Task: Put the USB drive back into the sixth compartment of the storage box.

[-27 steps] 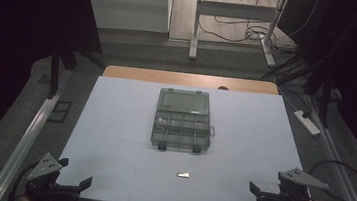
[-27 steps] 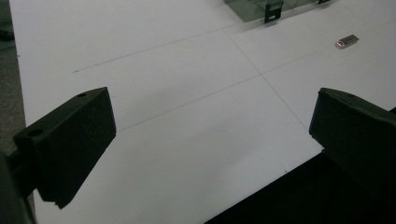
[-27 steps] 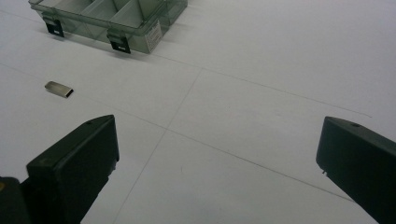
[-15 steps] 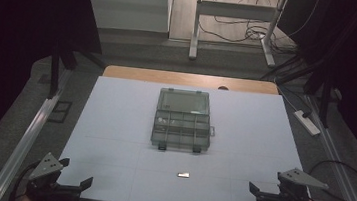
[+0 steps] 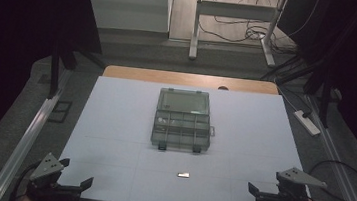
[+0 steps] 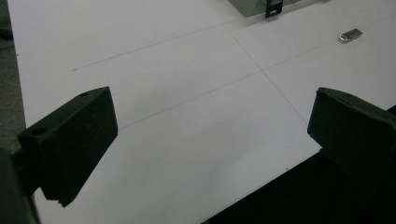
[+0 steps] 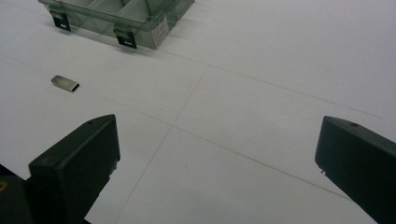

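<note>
Left gripper [image 5: 75, 176]: low at the tabletop's near left corner, jaws spread wide, nothing between them.
Right gripper [image 5: 257, 192]: at the near right corner, jaws spread wide, empty.
Metal piece [image 5: 183, 174]: small and flat, lying alone on the white tabletop [image 5: 113, 124] close to the near edge, roughly midway between the two grippers, touching neither.
Compartment box [image 5: 183, 120]: clear, lid folded back, at mid-table toward the far edge, well beyond the metal piece.
</note>
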